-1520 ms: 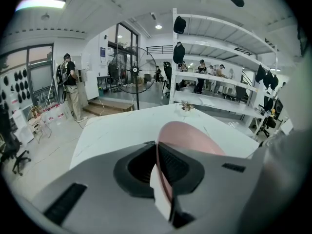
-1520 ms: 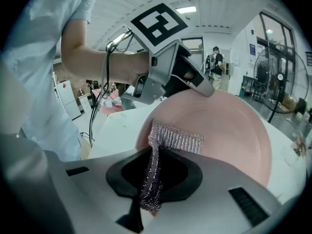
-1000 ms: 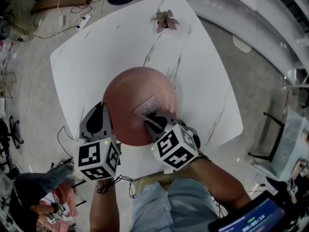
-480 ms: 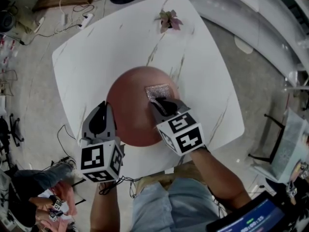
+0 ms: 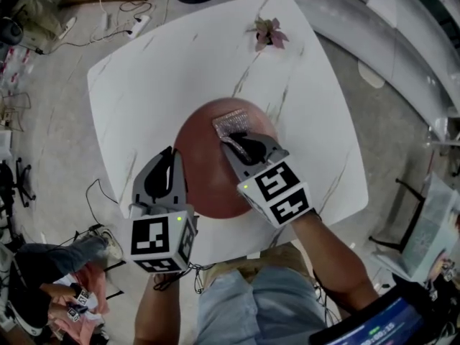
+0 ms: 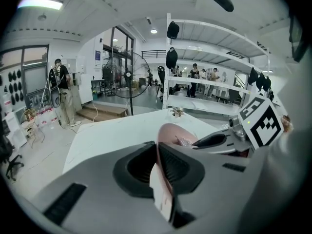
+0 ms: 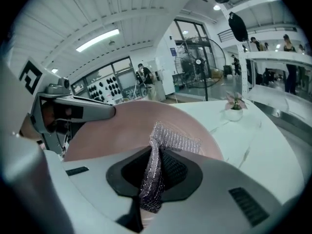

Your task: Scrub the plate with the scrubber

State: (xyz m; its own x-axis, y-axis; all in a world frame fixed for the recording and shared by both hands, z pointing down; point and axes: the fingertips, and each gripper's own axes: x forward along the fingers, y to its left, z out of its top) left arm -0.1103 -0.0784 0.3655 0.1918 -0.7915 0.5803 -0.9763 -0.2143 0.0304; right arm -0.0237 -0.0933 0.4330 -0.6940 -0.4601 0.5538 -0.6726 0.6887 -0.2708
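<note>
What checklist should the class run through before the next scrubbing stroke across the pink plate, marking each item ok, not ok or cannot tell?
1. Plate steadied: the left hand-held gripper is shut on the near-left rim of the plate: ok.
2. Scrubber gripped: the right hand-held gripper is shut on the scrubber: ok.
3. Scrubber on plate: its free end lies on the plate's far part: ok.
4. Enough pressure on the plate: cannot tell.
5. Stroke path: the potted plant stands well apart, near the far edge of the table: ok.
</note>
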